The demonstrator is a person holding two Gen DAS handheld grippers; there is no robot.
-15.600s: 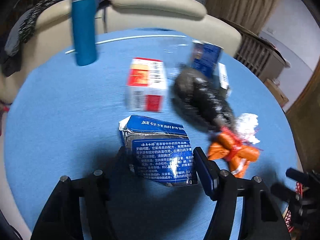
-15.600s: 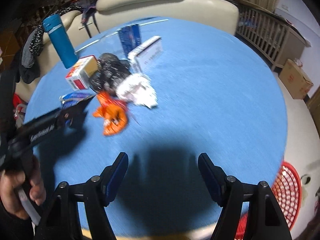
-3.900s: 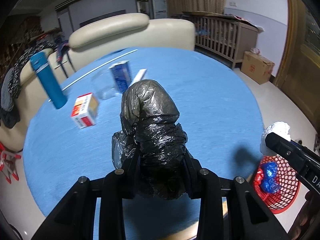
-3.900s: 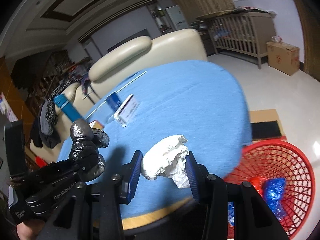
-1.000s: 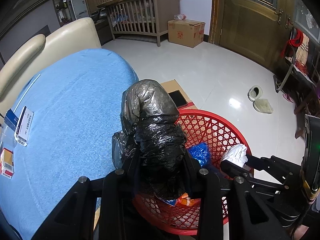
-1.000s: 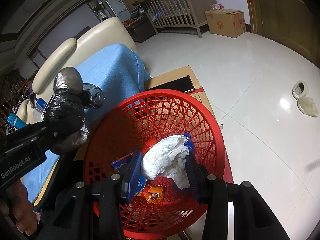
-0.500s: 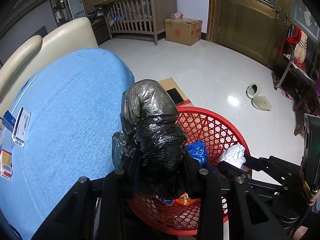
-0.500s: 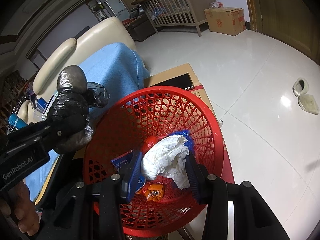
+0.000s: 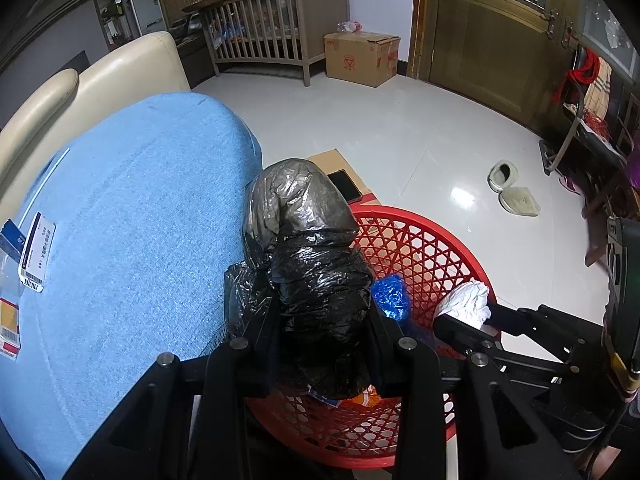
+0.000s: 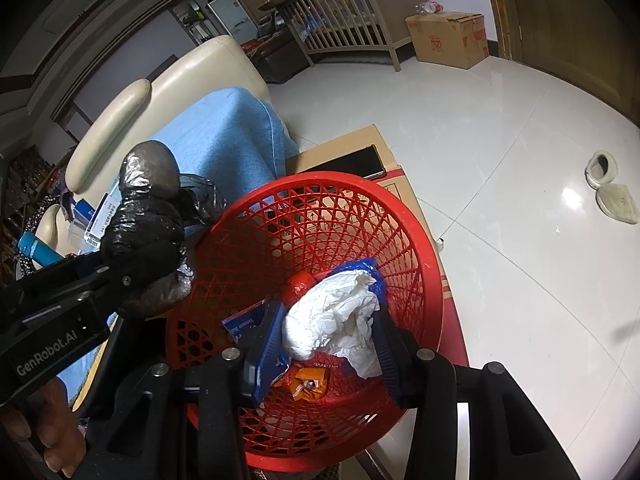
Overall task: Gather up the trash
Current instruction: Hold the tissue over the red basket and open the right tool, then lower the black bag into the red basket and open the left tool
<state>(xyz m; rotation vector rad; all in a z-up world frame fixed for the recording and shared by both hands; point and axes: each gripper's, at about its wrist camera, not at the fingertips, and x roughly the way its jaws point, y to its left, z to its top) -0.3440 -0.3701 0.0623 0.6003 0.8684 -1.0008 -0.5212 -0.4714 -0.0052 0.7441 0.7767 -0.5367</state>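
Red plastic mesh fills the lower frame: the laundry-style basket sits on the floor on a flattened cardboard sheet, right beside the edge of the blue-clothed table. And both tools are over it at once! The left gripper is clamped tight on a crumpled black plastic bag, a tall wad standing up between the jaws, hanging just at the basket's near-left rim, by the tabletop's edge. The right gripper is squeezed around a wad of white tissue paper, and that one is well inside the rim, held above the basket's contents. Down in the basket: a blue wrapper behind the tissue, a red piece, an orange packet on the bottom, and a blue printed carton partly hidden by the left finger of the right tool. From the left wrist view, the tissue shows white over the basket's right side. Back on the tabletop, near its left edge, a white-and-blue box and a red-and-yellow box lie flat. On the tiled floor, well apart from everything, a pair of slippers.
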